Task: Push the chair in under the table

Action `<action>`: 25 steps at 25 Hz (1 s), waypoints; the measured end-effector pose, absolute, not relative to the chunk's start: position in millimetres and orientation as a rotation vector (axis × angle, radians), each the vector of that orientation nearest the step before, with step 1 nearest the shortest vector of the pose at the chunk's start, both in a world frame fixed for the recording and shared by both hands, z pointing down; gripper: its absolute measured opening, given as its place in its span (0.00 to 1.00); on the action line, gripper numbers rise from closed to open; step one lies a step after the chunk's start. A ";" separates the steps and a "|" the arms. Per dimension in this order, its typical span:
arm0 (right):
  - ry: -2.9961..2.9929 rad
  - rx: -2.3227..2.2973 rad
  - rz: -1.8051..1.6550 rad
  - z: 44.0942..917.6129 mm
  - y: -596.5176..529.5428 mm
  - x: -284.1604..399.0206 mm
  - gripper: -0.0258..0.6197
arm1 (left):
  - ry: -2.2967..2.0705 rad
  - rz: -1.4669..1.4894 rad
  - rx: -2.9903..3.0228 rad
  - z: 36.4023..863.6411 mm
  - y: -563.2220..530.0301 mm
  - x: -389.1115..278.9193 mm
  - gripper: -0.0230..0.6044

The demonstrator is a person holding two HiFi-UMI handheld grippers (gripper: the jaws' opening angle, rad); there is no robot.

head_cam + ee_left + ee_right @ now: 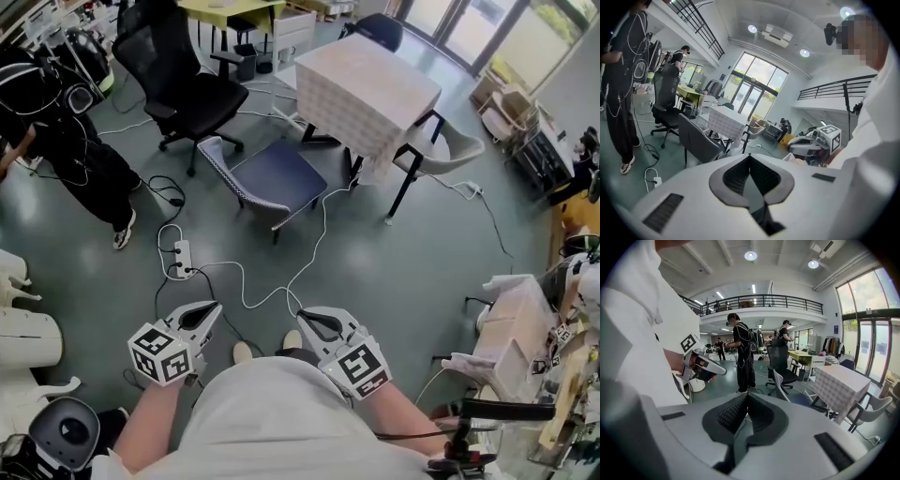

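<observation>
A blue-seated chair (272, 178) with a patterned grey back stands pulled out from the table (366, 89), which is covered in a pale checked cloth. The same chair (696, 140) and table (725, 123) show ahead in the left gripper view, and the chair (787, 389) beside the table (839, 384) in the right gripper view. My left gripper (214, 309) and right gripper (302, 319) hang close to my body, far short of the chair, both shut with nothing between their jaws.
A black office chair (183, 89) stands left of the table, and a grey chair (450, 150) sits at its right side. A white power strip (182, 259) and cables (281, 281) trail across the floor. A person in black (66, 150) stands at the left. Cluttered benches line the right.
</observation>
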State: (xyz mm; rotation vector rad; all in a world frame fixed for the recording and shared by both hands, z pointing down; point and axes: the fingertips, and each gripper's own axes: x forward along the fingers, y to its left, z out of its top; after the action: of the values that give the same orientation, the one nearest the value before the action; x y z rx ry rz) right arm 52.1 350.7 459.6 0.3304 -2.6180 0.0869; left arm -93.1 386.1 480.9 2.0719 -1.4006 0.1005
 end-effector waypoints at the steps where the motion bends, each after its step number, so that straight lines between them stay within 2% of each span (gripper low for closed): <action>1: -2.614 0.342 0.097 461.1 340.3 60.6 0.06 | -1.436 0.115 2.035 485.0 376.5 -94.1 0.06; 4: -2.588 0.389 0.117 470.3 312.3 93.2 0.07 | -1.509 0.146 1.934 499.4 352.1 -93.5 0.06; 6: -2.580 0.412 0.121 472.9 296.3 112.8 0.07 | -1.541 0.155 1.911 502.7 333.2 -91.2 0.13; 7: -2.580 0.419 0.125 474.2 288.9 119.5 0.11 | -1.554 0.159 1.907 503.5 322.1 -90.8 0.18; 9: -2.575 0.434 0.137 480.2 274.6 128.0 0.26 | -1.570 0.146 1.893 506.0 298.4 -92.6 0.23; 15: -2.563 0.477 0.191 490.3 240.2 126.8 0.29 | -1.569 0.045 1.754 516.6 243.3 -118.2 0.32; 25: -2.492 0.612 0.175 481.6 127.9 70.1 0.34 | -1.584 -0.086 1.502 571.5 87.9 -237.3 0.44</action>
State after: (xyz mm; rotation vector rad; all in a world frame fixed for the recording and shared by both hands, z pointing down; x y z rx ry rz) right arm 70.1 127.9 481.6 0.6122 -2.4918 0.1746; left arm -237.3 87.9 571.5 1.5024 -1.5843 -0.0858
